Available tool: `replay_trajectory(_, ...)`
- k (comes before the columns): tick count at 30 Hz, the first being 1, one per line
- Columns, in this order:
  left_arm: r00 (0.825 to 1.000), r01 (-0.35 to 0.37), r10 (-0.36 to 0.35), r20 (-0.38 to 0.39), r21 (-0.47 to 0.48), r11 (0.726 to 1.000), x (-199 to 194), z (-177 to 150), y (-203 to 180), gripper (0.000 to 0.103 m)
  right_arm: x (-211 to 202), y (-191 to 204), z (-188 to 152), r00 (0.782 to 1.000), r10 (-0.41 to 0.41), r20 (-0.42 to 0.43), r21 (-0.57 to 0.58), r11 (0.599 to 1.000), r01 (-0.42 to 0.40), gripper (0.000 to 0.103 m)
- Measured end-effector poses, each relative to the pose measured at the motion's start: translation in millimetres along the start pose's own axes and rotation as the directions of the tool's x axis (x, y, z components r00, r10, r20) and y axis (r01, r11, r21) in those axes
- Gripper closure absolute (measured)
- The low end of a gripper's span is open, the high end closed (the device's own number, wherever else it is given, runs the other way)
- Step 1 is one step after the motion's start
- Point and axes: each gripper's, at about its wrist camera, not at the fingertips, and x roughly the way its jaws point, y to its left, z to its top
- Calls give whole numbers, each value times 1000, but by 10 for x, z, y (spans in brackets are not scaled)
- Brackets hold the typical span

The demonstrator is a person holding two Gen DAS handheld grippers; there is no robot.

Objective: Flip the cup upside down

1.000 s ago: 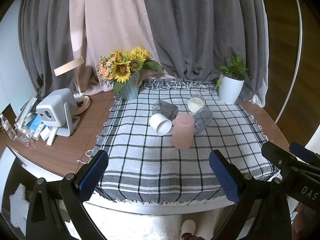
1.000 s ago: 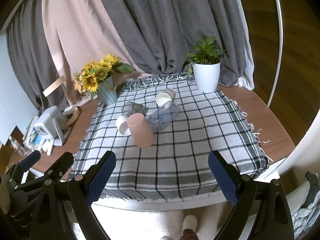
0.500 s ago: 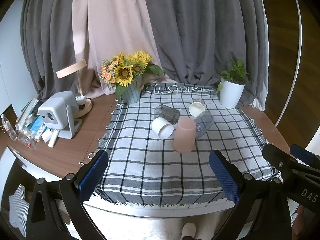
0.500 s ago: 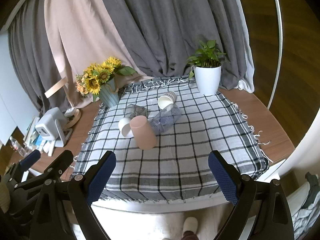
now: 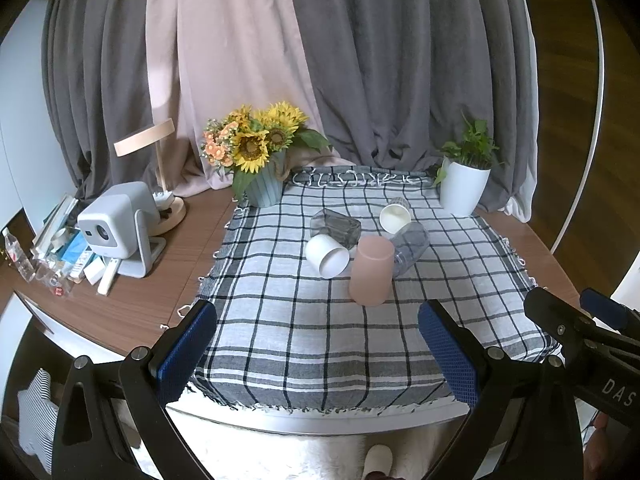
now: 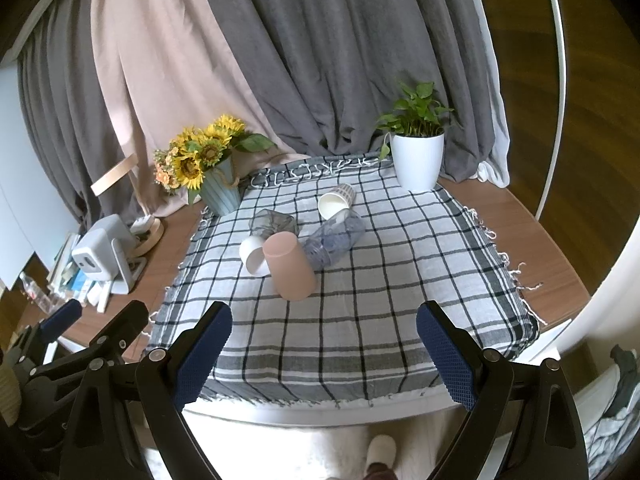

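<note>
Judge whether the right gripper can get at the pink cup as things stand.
Probably yes: the right gripper is open, and only bare checked cloth lies between it and the pink cup.

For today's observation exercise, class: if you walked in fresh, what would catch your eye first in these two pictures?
First, the huddle of cups mid-cloth: a pink cup standing mouth-down, with a white cup lying on its side at its left and a clear cup toppled behind. Next, the sunflower bouquet at the cloth's far left corner. Both open grippers, left and right, are short of the table's near edge.
</note>
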Motion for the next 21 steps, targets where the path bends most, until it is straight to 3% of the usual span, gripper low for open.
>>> replay_trajectory(21,1000,5,-5,-2,-1,1000,-14,2,18,0,0,0,-6,1000,0,1,0,1000,0,9)
